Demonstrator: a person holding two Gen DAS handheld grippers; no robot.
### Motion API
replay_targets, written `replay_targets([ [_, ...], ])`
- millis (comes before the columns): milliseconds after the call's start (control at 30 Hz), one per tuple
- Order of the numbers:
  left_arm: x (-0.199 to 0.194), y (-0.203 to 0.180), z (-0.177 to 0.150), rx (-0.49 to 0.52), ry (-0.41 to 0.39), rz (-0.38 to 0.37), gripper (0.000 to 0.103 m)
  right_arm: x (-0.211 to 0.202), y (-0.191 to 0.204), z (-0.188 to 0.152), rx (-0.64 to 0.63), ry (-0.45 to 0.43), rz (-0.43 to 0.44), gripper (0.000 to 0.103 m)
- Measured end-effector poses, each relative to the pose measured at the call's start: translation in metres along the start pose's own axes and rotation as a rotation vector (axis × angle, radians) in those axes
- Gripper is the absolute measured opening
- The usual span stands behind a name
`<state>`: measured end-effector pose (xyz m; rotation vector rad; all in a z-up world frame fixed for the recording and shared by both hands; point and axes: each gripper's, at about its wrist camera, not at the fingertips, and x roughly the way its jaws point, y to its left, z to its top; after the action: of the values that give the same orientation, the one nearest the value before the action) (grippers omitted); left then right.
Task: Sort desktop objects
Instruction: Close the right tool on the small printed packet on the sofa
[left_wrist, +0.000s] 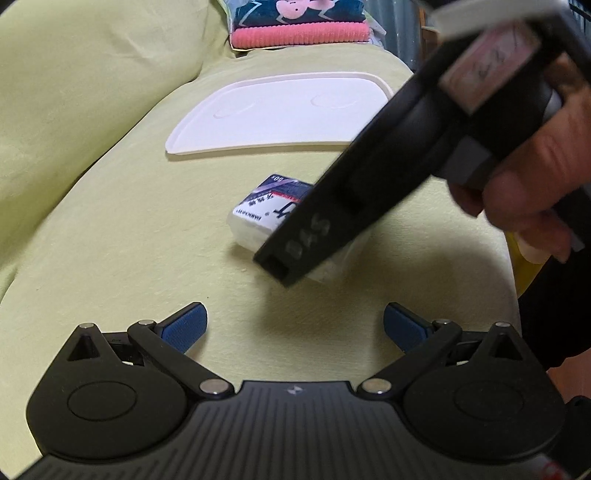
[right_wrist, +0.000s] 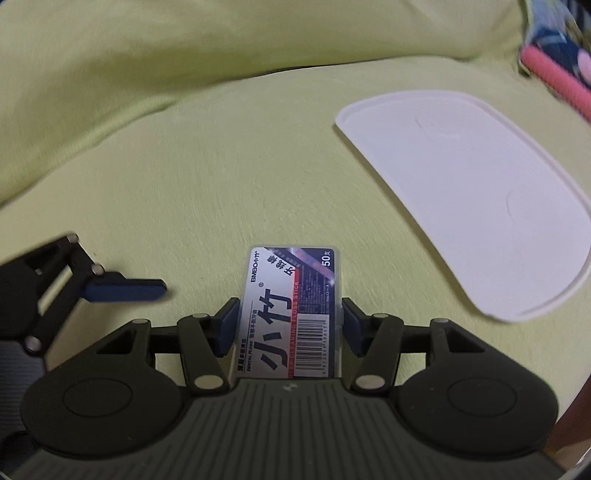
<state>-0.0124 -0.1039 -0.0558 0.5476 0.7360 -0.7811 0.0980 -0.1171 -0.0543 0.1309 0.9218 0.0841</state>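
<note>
A clear plastic box of dental floss sticks with a dark label lies on the yellow-green cloth. My right gripper is shut on the box, one blue pad pressing each long side. In the left wrist view the same box shows partly behind the black body of the right gripper, which a hand holds. My left gripper hovers open just in front of the box, nothing between its blue pads. One of its fingers shows at the left of the right wrist view. A flat white tray lies beyond the box.
The white tray sits to the right of the box in the right wrist view. A stack of pink and dark blue folded cloth lies past the tray. The cloth-covered surface rises into a cushion-like fold at the left.
</note>
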Motion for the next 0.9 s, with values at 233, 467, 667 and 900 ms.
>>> replay_targets([
  [233, -0.004, -0.007, -0.001, 0.011, -0.008, -0.019, 0.102, -0.007, -0.018, -0.003, 0.104, 0.026, 0.102, 0.053],
  [467, -0.002, -0.009, 0.003, 0.005, -0.029, -0.050, 0.102, -0.018, -0.027, -0.004, 0.155, 0.031, 0.180, 0.053],
  [667, 0.005, -0.007, 0.012, -0.008, -0.045, -0.071, 0.094, -0.030, -0.034, -0.006, 0.171, 0.026, 0.210, 0.053],
  [900, 0.000, -0.009, 0.020, -0.009, -0.076, -0.086, 0.072, -0.042, -0.043, -0.008, 0.200, 0.031, 0.248, 0.053],
])
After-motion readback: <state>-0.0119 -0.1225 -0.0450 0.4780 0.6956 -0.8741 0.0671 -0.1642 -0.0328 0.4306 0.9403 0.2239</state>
